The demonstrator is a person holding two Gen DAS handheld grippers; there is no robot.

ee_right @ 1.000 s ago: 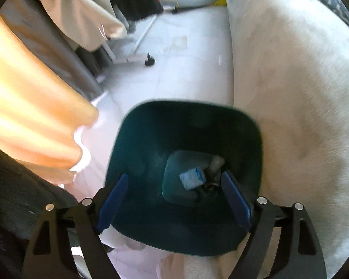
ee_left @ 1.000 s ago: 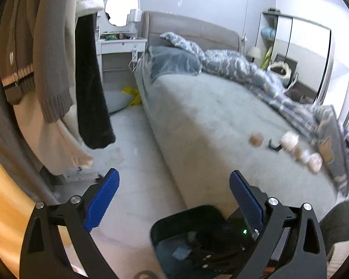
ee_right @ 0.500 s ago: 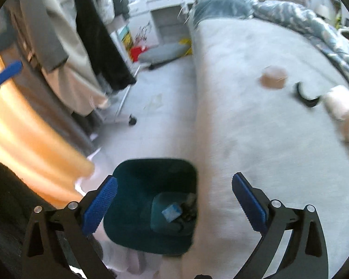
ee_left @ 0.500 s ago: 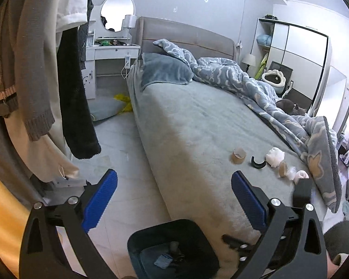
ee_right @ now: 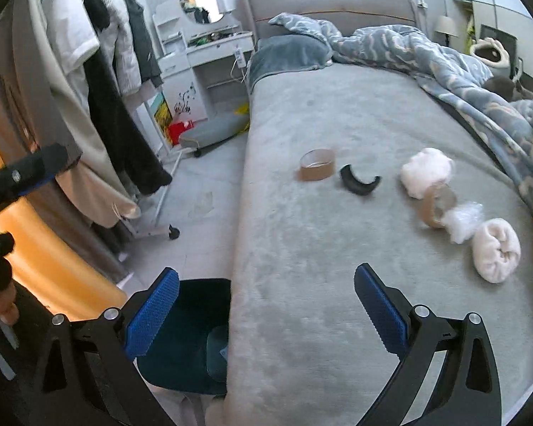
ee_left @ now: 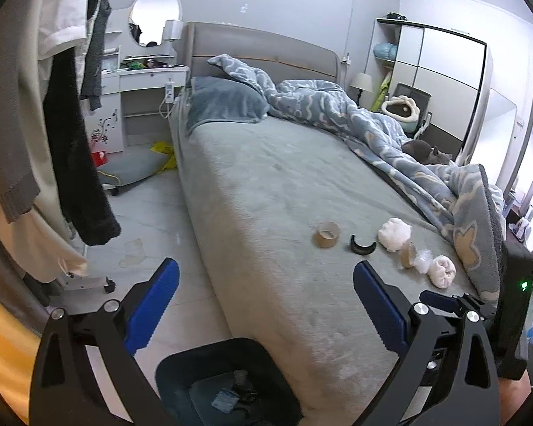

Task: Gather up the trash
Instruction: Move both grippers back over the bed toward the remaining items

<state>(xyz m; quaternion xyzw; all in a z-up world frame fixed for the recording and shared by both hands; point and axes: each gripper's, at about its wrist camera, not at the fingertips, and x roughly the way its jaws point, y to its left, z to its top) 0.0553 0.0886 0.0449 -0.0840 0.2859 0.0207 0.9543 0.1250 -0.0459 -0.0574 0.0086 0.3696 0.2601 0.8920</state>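
Right gripper (ee_right: pixel 266 301) now up from the bin (ee_right: pixel 192 333), jaws wide, empty, facing bed litter; tape roll (ee_right: pixel 317 165) likely next. Left gripper (ee_left: pixel 266 298) wide, empty.

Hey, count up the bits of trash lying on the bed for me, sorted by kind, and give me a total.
Brown tape rolls: 2 (flat one, tilted one)
White wads: 2 (fluffy one, rolled one)
Crumpled clear plastic: 1
Curved black piece: 1
Total: 6
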